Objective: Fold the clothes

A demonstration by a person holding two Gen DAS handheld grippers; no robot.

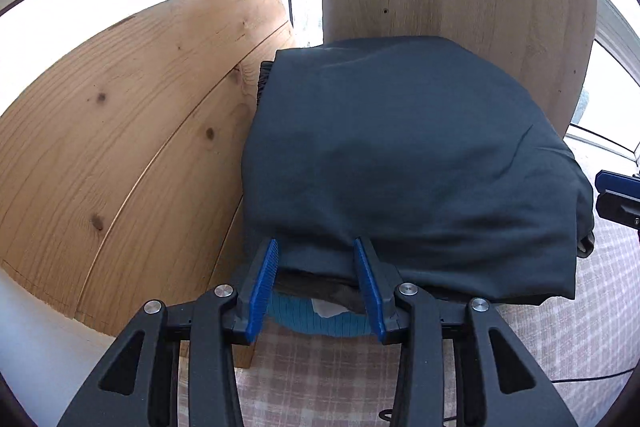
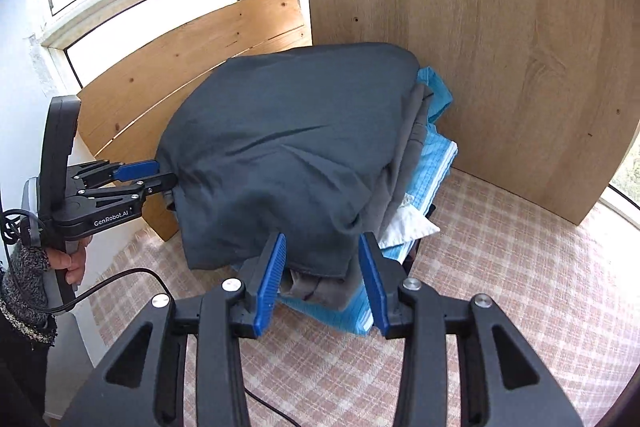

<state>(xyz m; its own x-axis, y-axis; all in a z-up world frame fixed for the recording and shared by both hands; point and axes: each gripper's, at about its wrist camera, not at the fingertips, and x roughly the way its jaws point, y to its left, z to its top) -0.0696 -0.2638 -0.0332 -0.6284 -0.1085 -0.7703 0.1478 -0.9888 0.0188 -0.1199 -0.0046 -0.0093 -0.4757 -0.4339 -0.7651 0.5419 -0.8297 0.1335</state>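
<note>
A folded dark blue garment (image 1: 400,155) (image 2: 288,139) tops a stack of clothes with grey (image 2: 400,163), light blue (image 2: 436,155) and white (image 2: 412,227) layers under it. My left gripper (image 1: 317,245) (image 2: 166,174) is at the stack's left side. Its jaws are apart astride the dark garment's edge, and the pads do not press on it. At the stack's near right corner my right gripper (image 2: 323,241) (image 1: 600,197) is open too. The dark cloth's hem and grey folds lie between its blue pads (image 2: 274,267) without being pinched.
The stack sits on a surface covered by a pink checked cloth (image 2: 500,267). Wooden boards (image 1: 140,147) (image 2: 500,47) lean against the windows right behind and left of the stack. A person's hand (image 2: 74,263) holds the left gripper. A black cable (image 2: 120,277) trails over the cloth.
</note>
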